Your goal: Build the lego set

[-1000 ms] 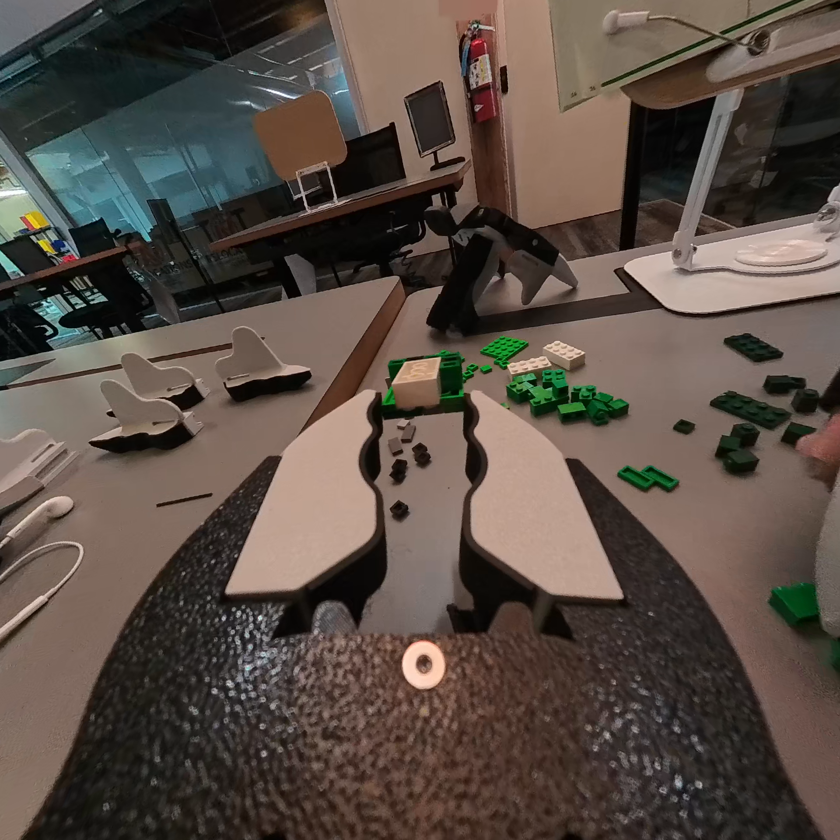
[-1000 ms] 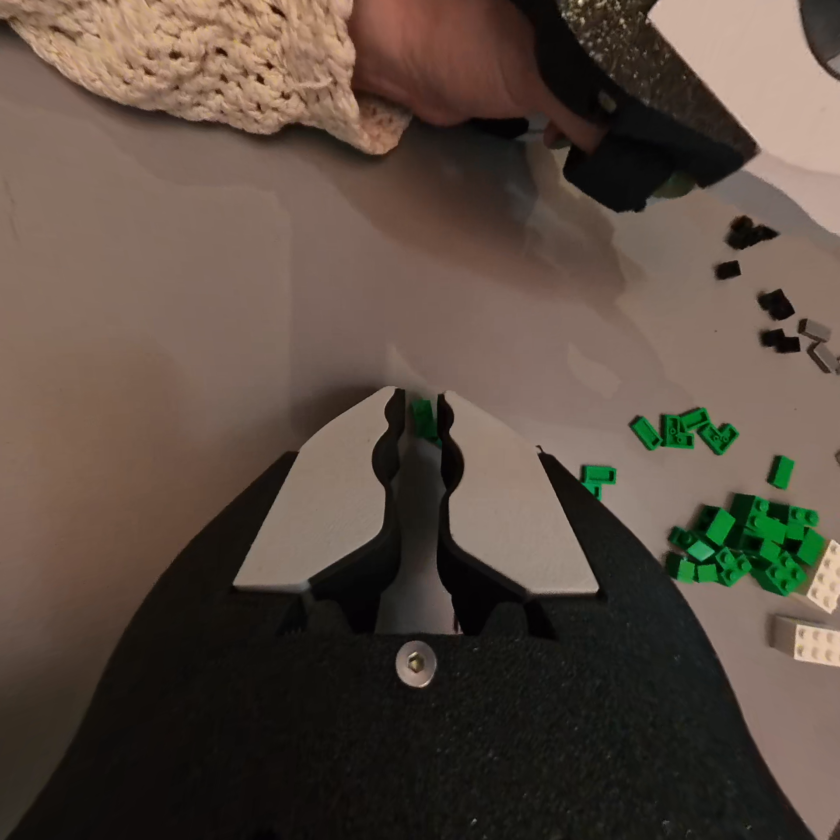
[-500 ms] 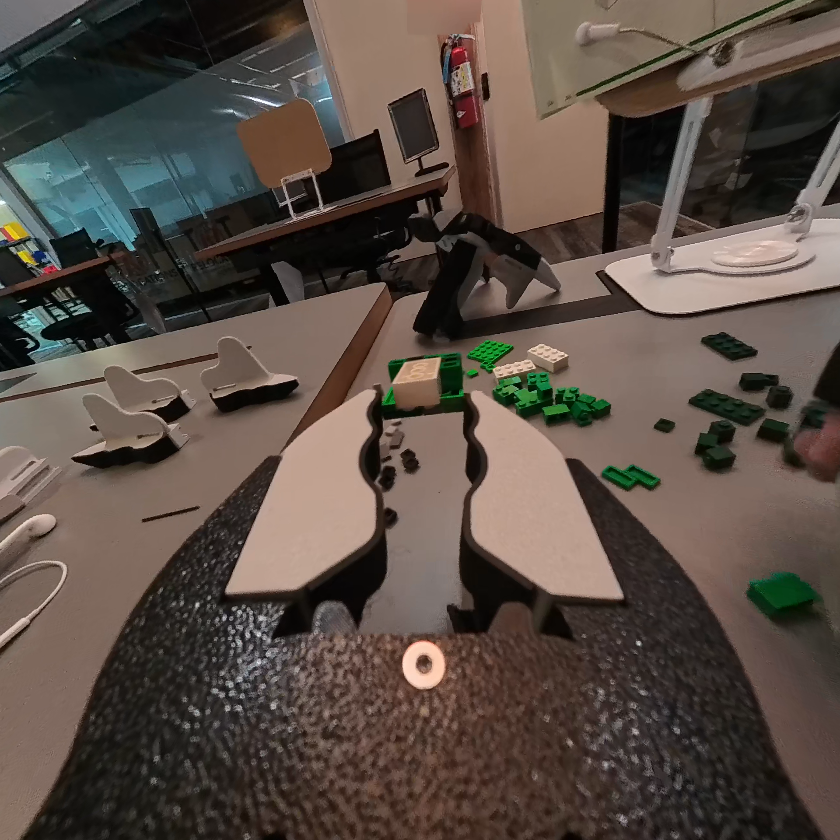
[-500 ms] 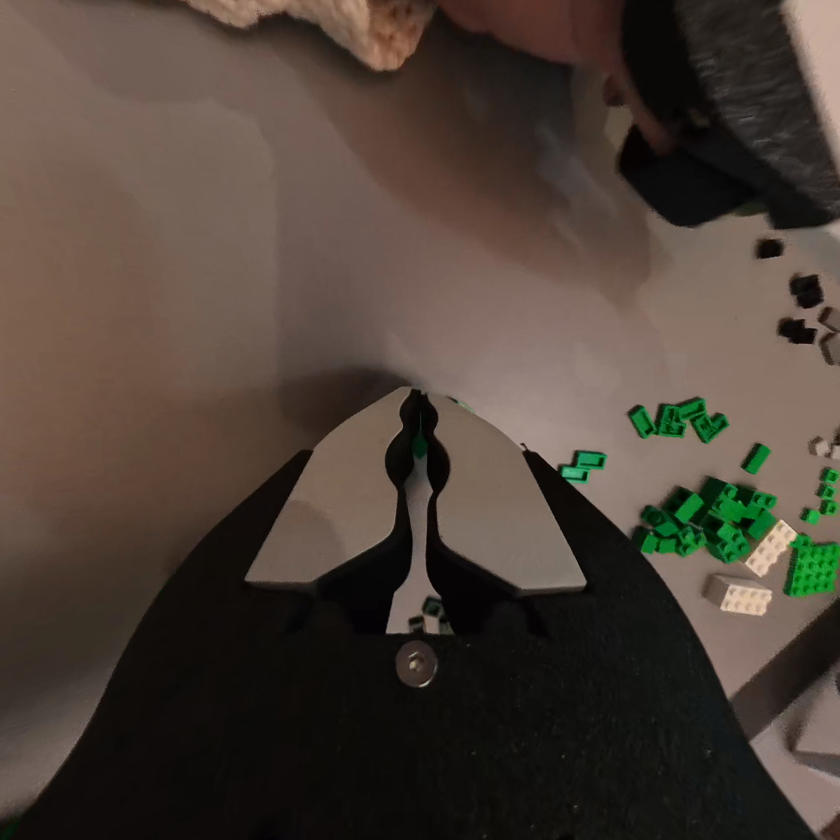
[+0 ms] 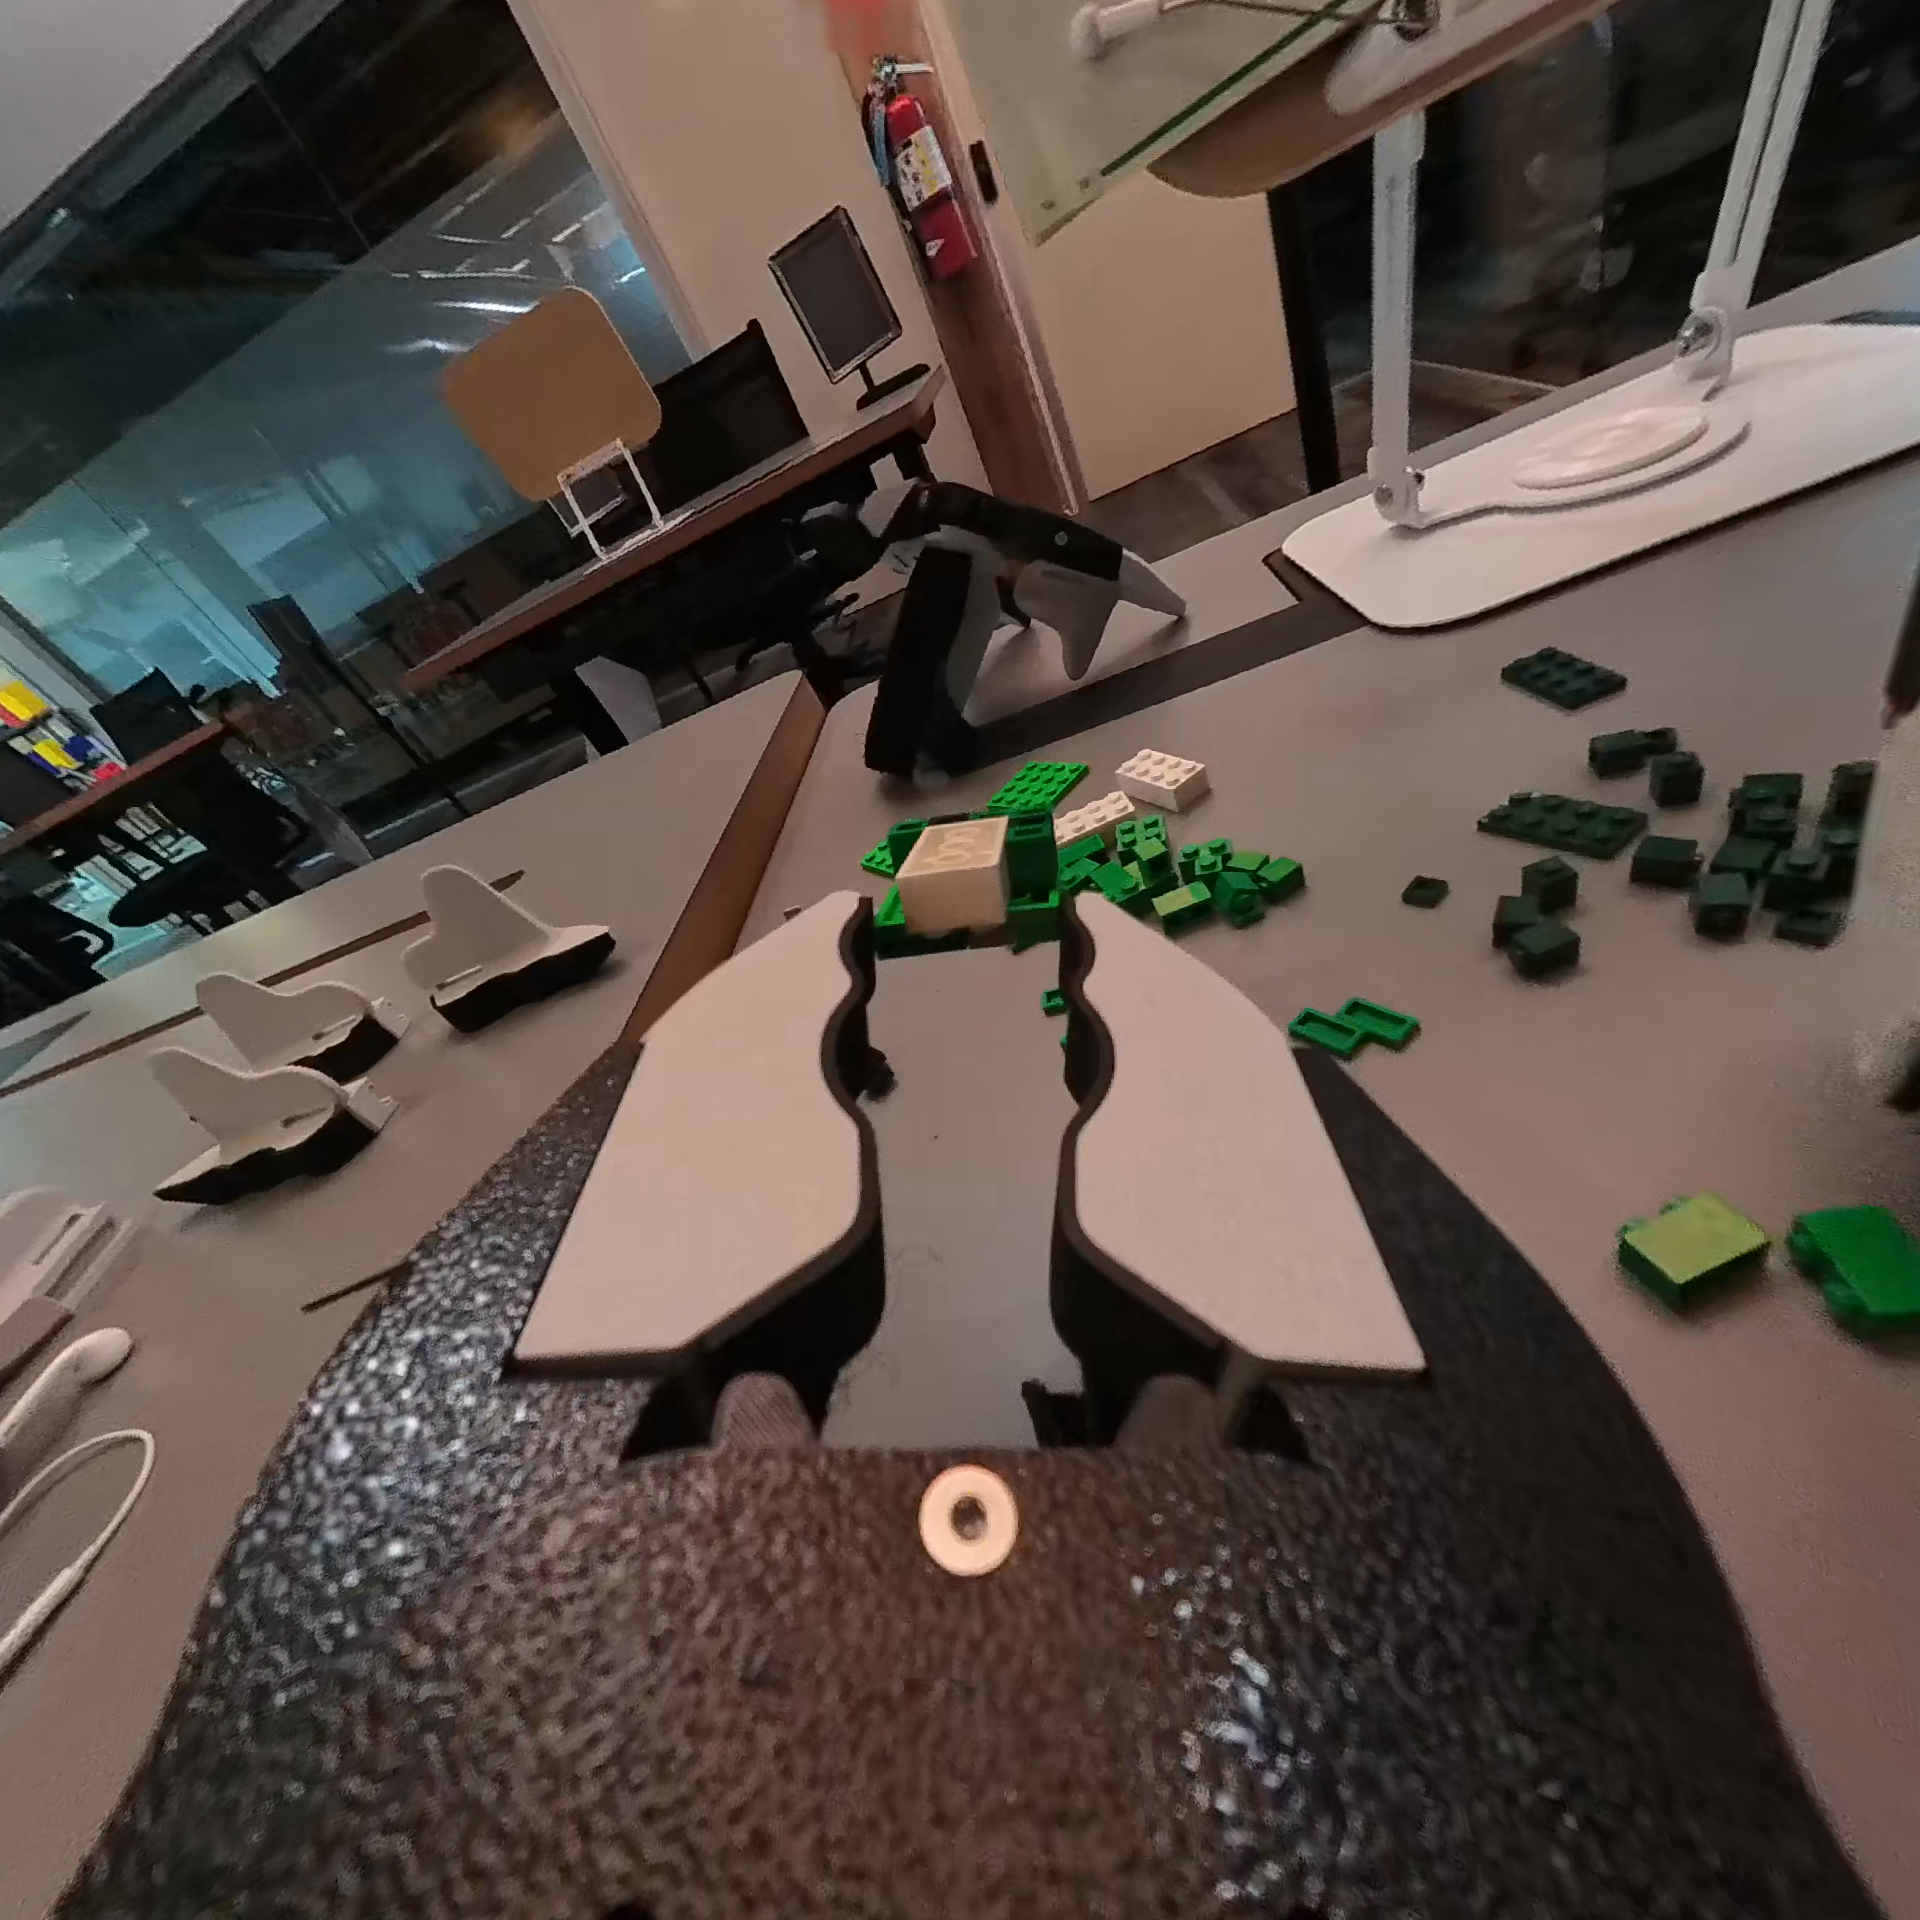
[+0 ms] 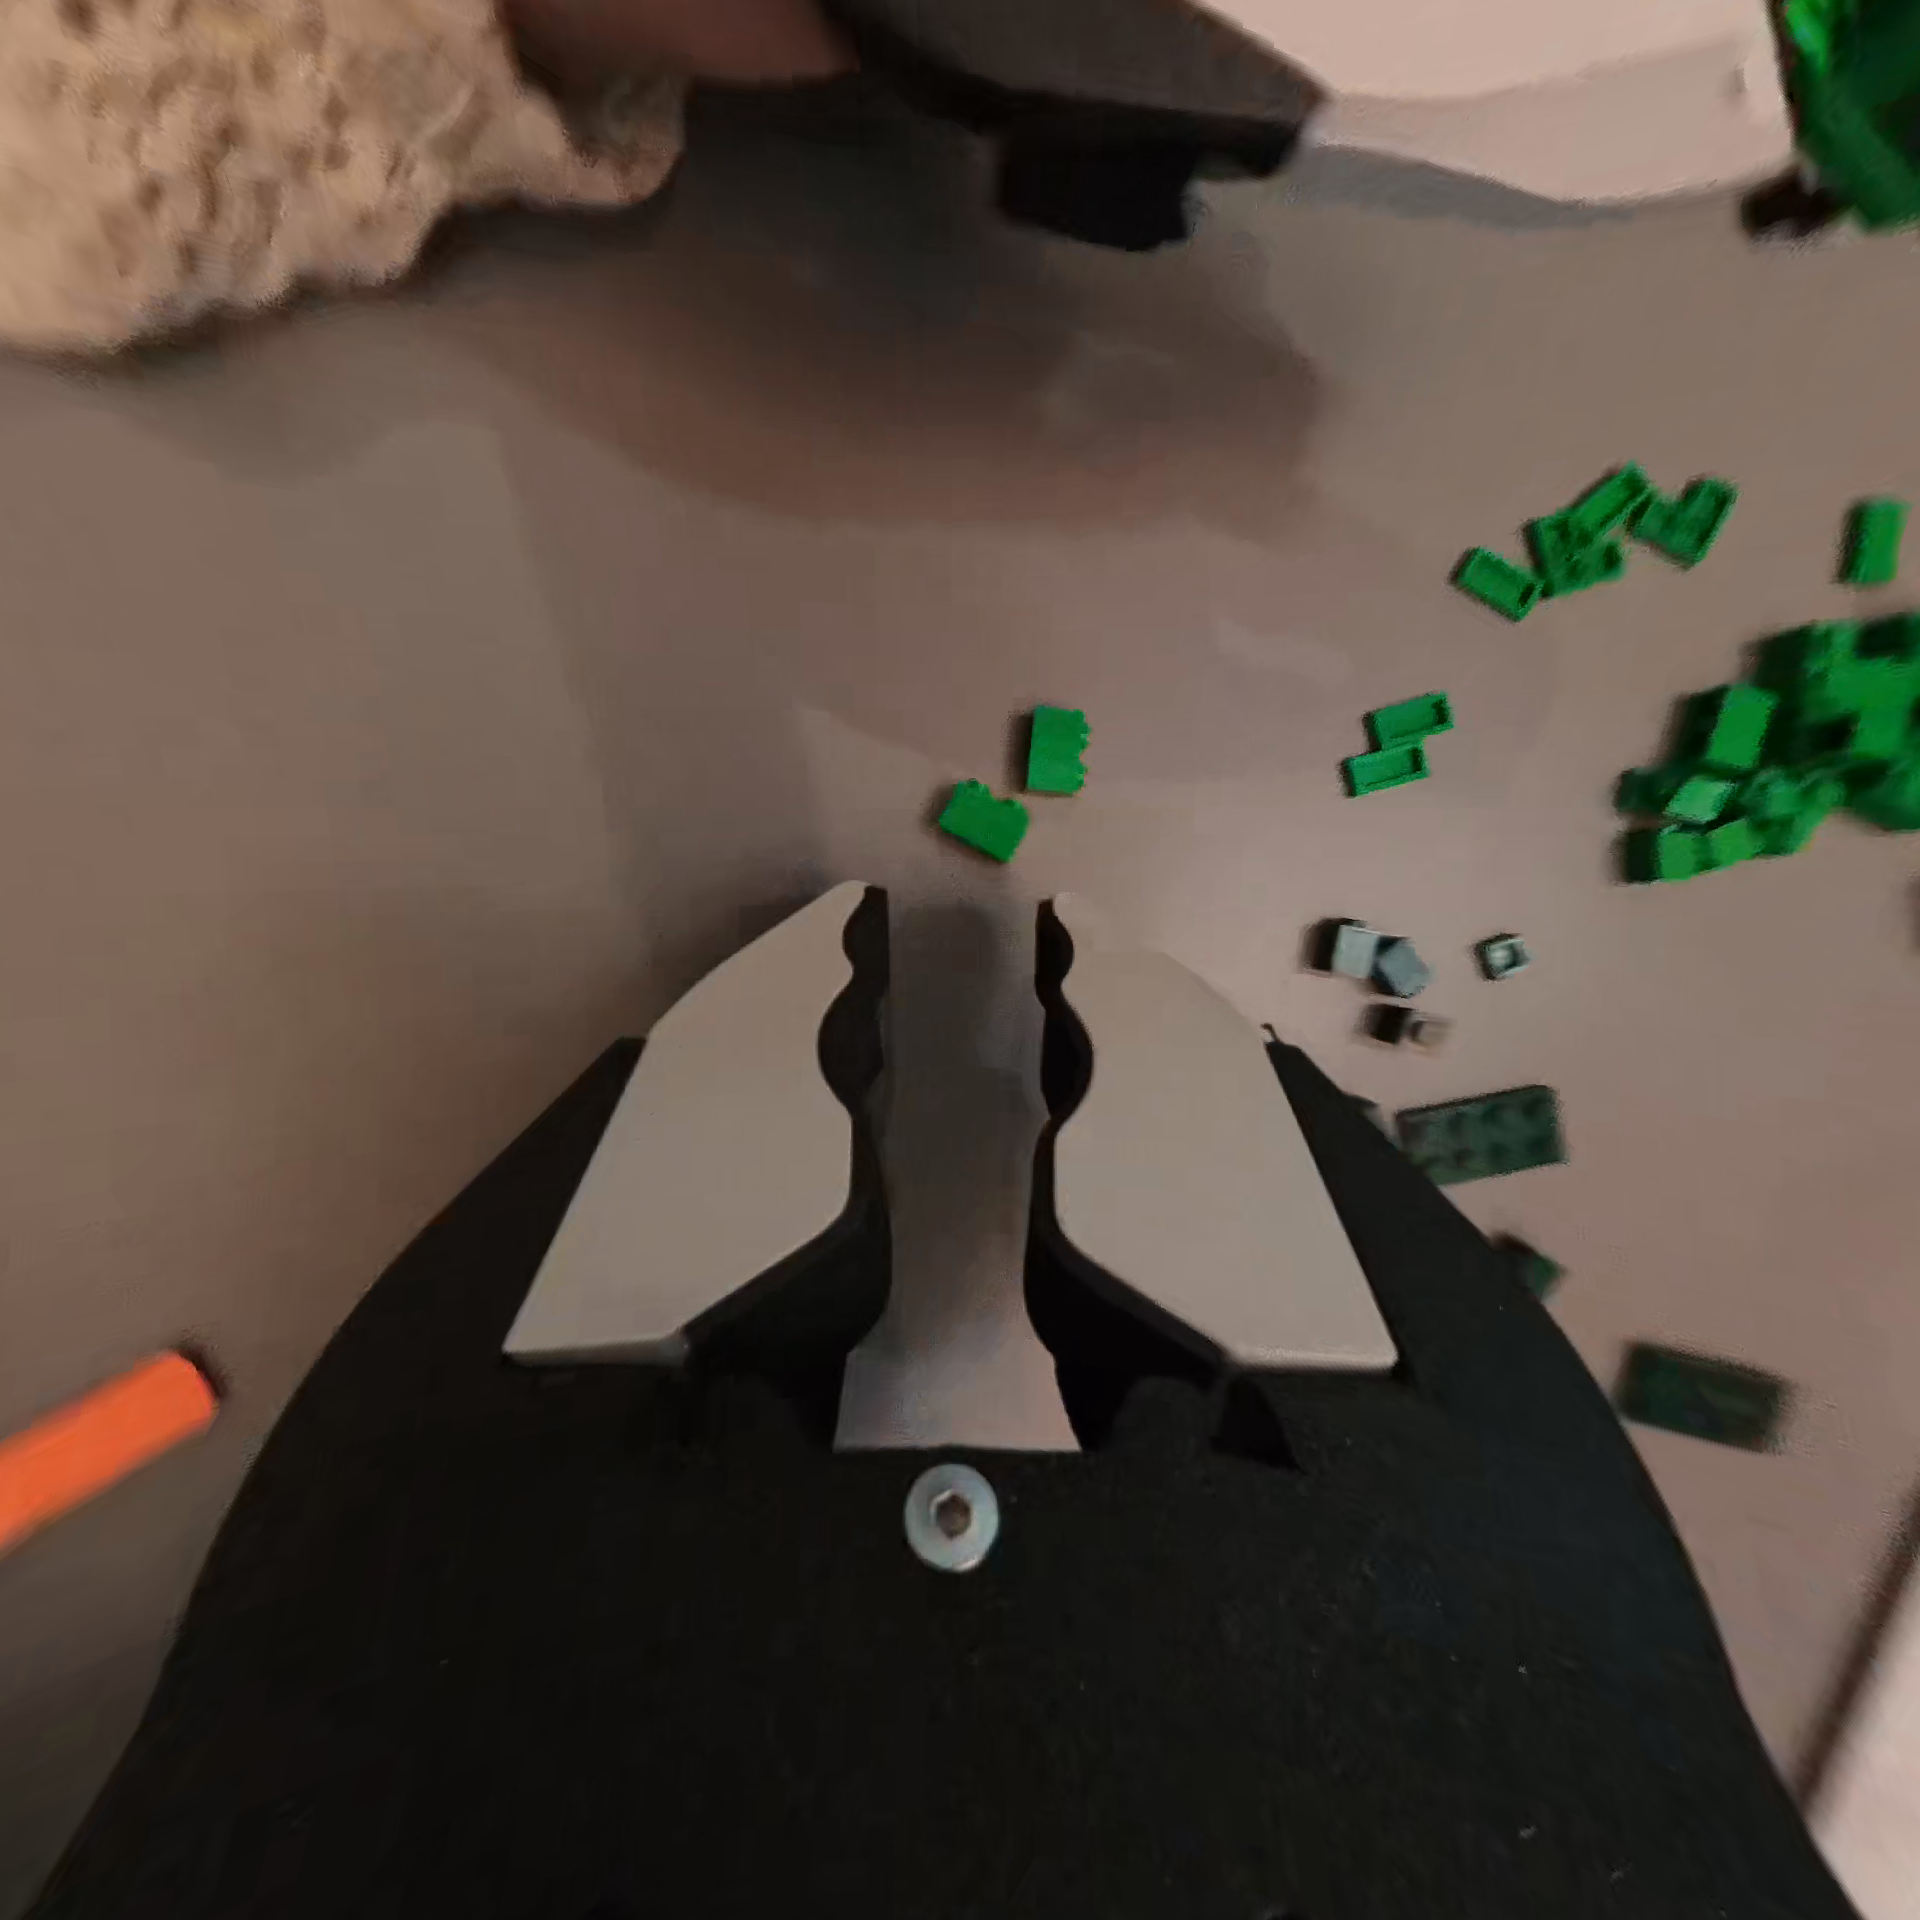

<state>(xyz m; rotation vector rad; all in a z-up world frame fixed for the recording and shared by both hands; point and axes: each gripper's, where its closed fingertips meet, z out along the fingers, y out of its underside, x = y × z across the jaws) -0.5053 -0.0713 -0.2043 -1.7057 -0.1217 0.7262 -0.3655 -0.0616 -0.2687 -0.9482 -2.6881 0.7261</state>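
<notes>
Left wrist view: left gripper held low over the grey table, jaws spread wide with nothing between them, aimed straight at the green-and-white partial build just past the fingertips, probably lined up to steady it. Beyond the build, right of it, lay a bright green brick pile and two white bricks; farther right, dark green plates and bricks; behind it, a spare gripper resting on the table. Small black pieces by the left finger half hidden. Right wrist view: right gripper moderately parted and empty, hovering just short of two loose green bricks, likely candidates for pickup. Blurred throughout; small grey and black bits right of those bricks hard to identify, orange object cut off at the frame edge.
</notes>
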